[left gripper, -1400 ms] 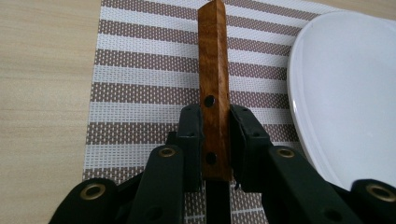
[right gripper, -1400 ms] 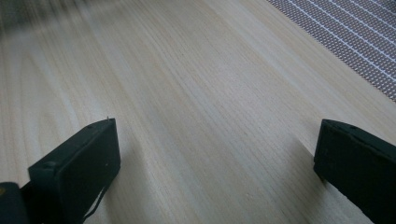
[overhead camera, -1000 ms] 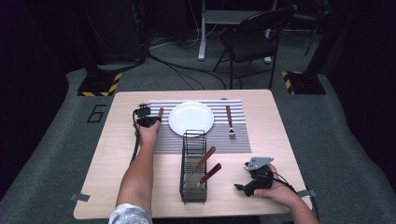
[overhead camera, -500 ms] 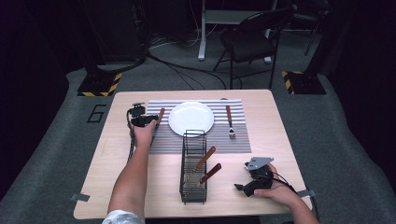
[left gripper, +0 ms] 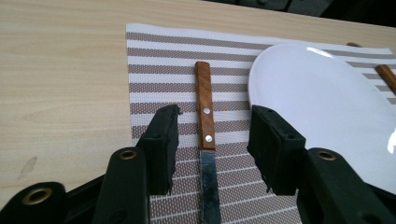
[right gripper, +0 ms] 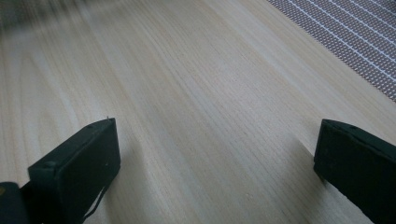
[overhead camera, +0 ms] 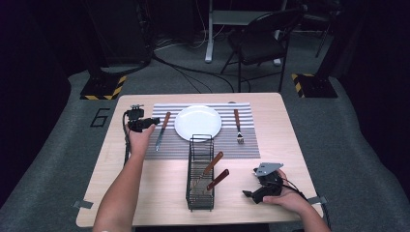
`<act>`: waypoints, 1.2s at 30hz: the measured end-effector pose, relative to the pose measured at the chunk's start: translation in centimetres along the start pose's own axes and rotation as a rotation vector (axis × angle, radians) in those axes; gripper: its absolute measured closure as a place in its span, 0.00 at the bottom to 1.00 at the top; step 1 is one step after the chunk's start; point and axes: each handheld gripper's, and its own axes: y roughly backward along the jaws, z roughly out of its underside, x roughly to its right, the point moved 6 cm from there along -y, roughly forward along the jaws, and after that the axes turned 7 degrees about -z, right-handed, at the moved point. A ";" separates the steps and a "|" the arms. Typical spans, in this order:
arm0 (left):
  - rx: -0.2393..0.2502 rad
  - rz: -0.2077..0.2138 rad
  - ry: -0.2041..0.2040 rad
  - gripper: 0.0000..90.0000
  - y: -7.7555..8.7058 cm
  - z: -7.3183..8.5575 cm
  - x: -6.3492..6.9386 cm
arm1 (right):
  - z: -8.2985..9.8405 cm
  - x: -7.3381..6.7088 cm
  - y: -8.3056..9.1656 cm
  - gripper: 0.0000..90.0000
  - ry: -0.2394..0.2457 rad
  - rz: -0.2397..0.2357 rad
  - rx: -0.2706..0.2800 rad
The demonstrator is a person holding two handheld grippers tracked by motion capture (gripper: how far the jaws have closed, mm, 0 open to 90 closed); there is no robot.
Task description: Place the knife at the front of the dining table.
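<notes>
A knife with a wooden handle (left gripper: 204, 108) lies flat on the striped placemat (left gripper: 159, 60), just left of the white plate (left gripper: 322, 98). My left gripper (left gripper: 215, 120) hovers over it, and its jaws have just been opening. They stand apart on either side of the handle without touching it. In the high view the left gripper (overhead camera: 152, 121) is at the mat's left edge, beside the knife (overhead camera: 162, 130) and the plate (overhead camera: 198, 122). My right gripper (right gripper: 219, 140) rests open over bare wood, nothing between its jaws, at the table's near right (overhead camera: 250, 194).
A fork (overhead camera: 238, 126) lies on the placemat (overhead camera: 246, 150) right of the plate. A black wire caddy (overhead camera: 200, 174) with two wooden-handled utensils stands in the near middle. Beyond the wooden table (overhead camera: 285, 145) are a chair (overhead camera: 261, 43) and floor cables.
The left gripper's jaws have opened and let go of the knife, which now lies on the placemat. The left hand has lifted and drawn back slightly leftward. The right hand has kept still.
</notes>
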 end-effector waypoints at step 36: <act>0.062 0.137 -0.248 0.52 11.7 5.2 2.2 | 0.0 0.0 0.0 0.00 -0.002 0.003 -0.001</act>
